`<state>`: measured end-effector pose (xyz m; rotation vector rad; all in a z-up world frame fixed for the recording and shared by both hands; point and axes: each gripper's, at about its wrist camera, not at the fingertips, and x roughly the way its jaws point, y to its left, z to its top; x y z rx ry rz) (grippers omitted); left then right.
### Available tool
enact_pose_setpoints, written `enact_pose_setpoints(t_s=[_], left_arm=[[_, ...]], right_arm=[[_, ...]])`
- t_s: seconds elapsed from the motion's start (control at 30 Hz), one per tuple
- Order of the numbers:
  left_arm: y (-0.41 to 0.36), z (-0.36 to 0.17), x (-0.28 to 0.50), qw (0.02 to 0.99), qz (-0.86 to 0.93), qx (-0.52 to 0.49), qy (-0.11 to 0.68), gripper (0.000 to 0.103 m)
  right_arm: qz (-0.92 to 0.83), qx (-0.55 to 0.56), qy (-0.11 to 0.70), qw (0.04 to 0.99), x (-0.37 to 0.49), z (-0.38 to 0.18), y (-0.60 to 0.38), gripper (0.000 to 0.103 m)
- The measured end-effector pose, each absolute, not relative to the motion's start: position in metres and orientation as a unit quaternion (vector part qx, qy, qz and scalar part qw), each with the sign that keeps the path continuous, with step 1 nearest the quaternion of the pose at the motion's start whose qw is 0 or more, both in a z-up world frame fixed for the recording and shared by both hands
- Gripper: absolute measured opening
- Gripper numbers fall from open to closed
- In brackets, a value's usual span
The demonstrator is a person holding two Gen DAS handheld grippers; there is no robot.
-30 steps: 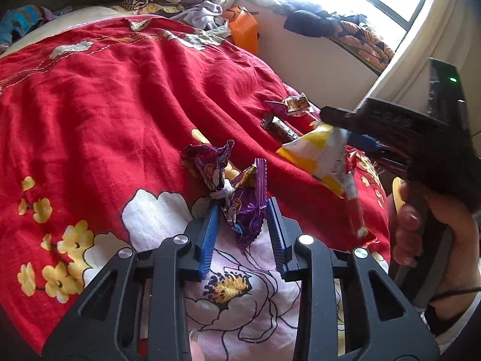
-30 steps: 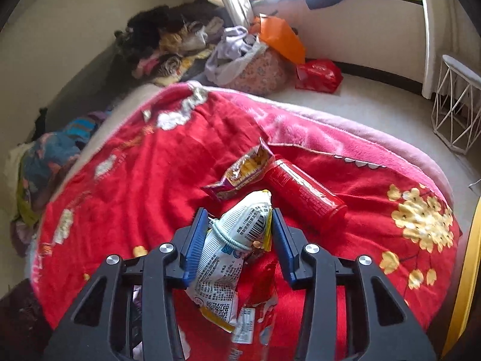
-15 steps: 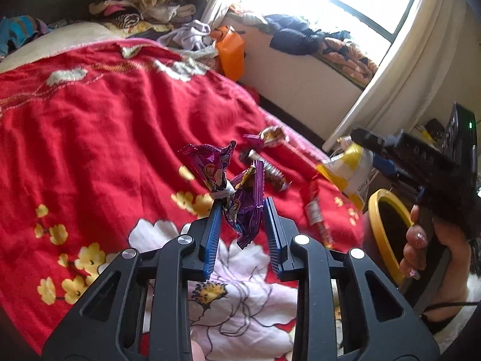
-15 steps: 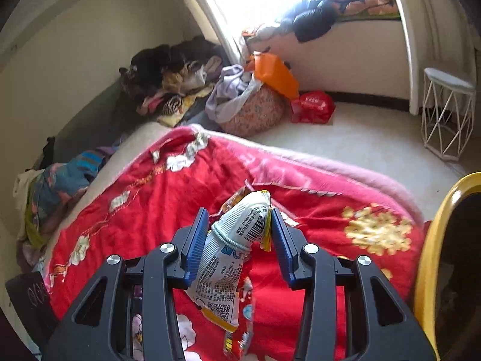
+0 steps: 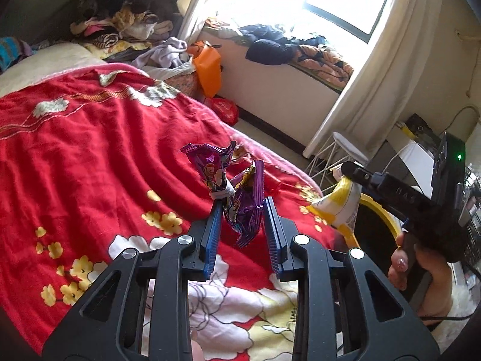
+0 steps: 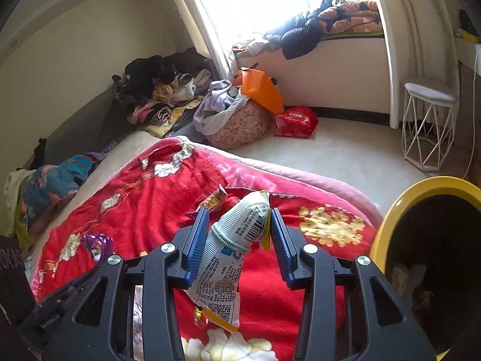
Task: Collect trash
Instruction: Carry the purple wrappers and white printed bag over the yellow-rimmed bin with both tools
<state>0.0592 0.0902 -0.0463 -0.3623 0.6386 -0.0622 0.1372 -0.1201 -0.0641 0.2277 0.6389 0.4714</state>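
My left gripper (image 5: 242, 207) is shut on a crumpled purple snack wrapper (image 5: 237, 192) and holds it above the red floral blanket (image 5: 90, 150). My right gripper (image 6: 239, 218) is shut on a white and yellow snack bag (image 6: 228, 258) tied with a band, held above the bed's edge. That bag also shows in the left wrist view (image 5: 339, 204), just left of the yellow-rimmed bin (image 5: 375, 228). The bin (image 6: 421, 225) stands on the floor to the right of the bed, dark inside. A yellow wrapper (image 6: 215, 200) lies on the blanket beyond the right gripper.
Piles of clothes (image 6: 156, 90) and a floral bag with an orange sack (image 6: 258, 90) stand at the far end of the bed. A red bag (image 6: 296, 120) lies on the floor. A white wire stool (image 6: 427, 120) stands near the window wall.
Both grippers have lifted and swung right toward the bin with their wrappers. The bin has come into both views. The red can and the wrappers on the blanket have dropped out of sight.
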Motion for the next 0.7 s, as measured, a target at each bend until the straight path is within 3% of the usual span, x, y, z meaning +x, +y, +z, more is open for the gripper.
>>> enact_pose_setpoints(t_s=[0.7], left_arm=[[0.053, -0.026, 0.055, 0.94, -0.073, -0.146, 0.3, 0.022]], right_arm=[[0.189, 0.109, 0.285, 0.933, 0.112, -0.054, -0.17, 0.039]])
